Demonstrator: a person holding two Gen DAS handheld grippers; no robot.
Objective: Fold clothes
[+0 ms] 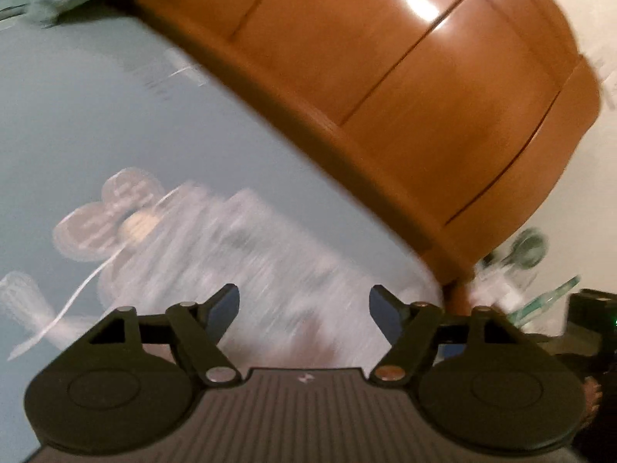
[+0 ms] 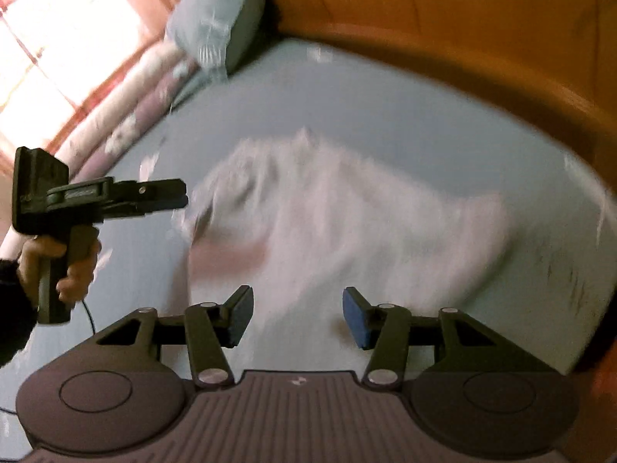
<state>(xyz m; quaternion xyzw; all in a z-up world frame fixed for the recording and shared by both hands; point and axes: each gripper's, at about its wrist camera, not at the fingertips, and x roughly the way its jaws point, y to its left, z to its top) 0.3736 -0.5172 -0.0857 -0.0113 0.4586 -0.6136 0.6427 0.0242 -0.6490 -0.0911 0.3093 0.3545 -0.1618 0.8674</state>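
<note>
A pale white garment lies spread and rumpled on the light blue bed sheet, blurred by motion. My right gripper hovers over its near edge, jaws open, with nothing pinched between the blue pads. My left gripper, held by a hand, points at the garment's left end. In the left wrist view the left gripper stands wide open just above the garment. A flower print on the sheet shows beside the garment.
An orange wooden headboard curves around the bed's far side and fills the upper left wrist view. A blue pillow lies at the far corner. Rolled bedding lines the left edge below a bright window. Greenish clutter sits beyond the headboard's end.
</note>
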